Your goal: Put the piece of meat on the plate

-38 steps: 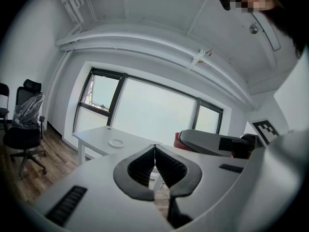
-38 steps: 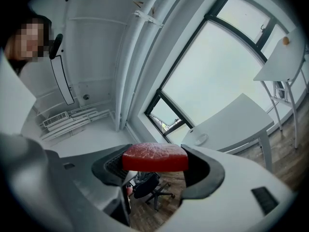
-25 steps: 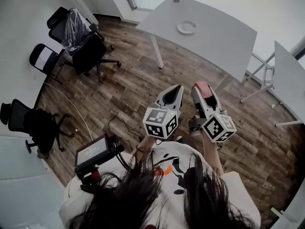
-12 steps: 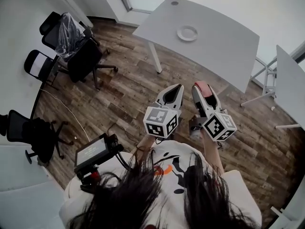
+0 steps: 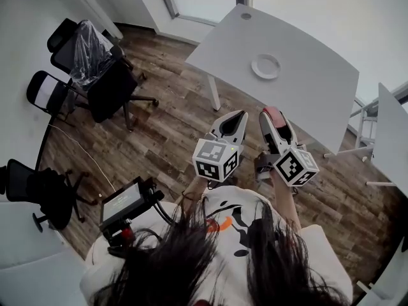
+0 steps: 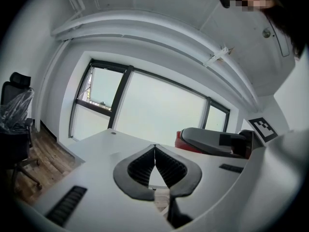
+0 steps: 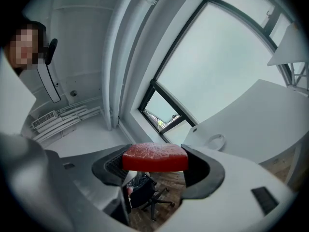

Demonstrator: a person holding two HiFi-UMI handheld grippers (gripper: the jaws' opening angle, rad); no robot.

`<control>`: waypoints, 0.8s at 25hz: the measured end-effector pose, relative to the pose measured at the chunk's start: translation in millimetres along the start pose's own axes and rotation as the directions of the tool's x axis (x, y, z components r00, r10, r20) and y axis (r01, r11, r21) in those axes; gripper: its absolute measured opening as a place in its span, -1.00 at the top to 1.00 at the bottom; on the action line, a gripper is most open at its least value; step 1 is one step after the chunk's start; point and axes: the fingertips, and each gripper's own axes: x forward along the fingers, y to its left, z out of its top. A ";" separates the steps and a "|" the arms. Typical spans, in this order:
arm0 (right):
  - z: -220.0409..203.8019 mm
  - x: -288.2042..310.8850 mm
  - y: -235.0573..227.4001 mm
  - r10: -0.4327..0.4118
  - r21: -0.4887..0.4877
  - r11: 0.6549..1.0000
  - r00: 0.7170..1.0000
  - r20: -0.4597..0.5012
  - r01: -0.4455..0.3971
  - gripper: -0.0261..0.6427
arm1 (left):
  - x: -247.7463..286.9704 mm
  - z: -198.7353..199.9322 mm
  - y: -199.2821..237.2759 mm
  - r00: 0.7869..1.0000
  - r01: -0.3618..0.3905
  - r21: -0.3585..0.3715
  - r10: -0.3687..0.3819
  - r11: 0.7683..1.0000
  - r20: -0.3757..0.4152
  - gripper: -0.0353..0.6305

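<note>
A red slab of meat [image 7: 154,157] is clamped between the jaws of my right gripper [image 7: 155,164]; in the head view it shows as a red tip [image 5: 272,114] at the front of the right gripper [image 5: 274,121]. The white plate [image 5: 266,66] lies on the white table [image 5: 299,91] ahead, and it also shows small in the right gripper view [image 7: 215,141]. My left gripper [image 5: 232,123] is held beside the right one, shut with nothing in it, its jaw tips touching [image 6: 155,149]. Both grippers hang over the wooden floor, short of the table.
Black office chairs [image 5: 102,75] stand at the left, one wrapped in plastic [image 5: 86,43]. A second white table [image 5: 390,139] is at the right. A small screen on a rig [image 5: 124,204] sits by the person's left side. Large windows [image 6: 159,108] lie behind the table.
The table and plate have come nearer and shifted right in the head view as the person walks forward. Both grippers keep their pose; the meat stays held.
</note>
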 end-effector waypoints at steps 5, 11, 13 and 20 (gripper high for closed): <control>-6.2 39.4 -2.5 -0.017 0.007 1.000 1.000 -0.008 0.017 -0.04 | 21.1 6.3 31.7 0.999 0.047 -0.011 -0.047 0.999 -0.016 0.88; -11.7 63.1 -16.7 -0.078 0.022 0.997 0.997 -0.022 0.079 -0.04 | 45.3 1.6 55.7 0.995 0.076 -0.040 -0.079 0.996 -0.056 0.88; -10.6 68.4 -21.7 -0.096 0.021 0.995 0.995 -0.024 0.097 -0.04 | 54.3 3.2 60.5 0.994 0.085 -0.050 -0.088 0.995 -0.061 0.88; -0.8 80.7 -41.5 -0.145 0.026 0.989 0.989 -0.019 0.145 -0.04 | 79.7 -1.3 63.7 0.989 0.112 -0.066 -0.118 0.991 -0.094 0.88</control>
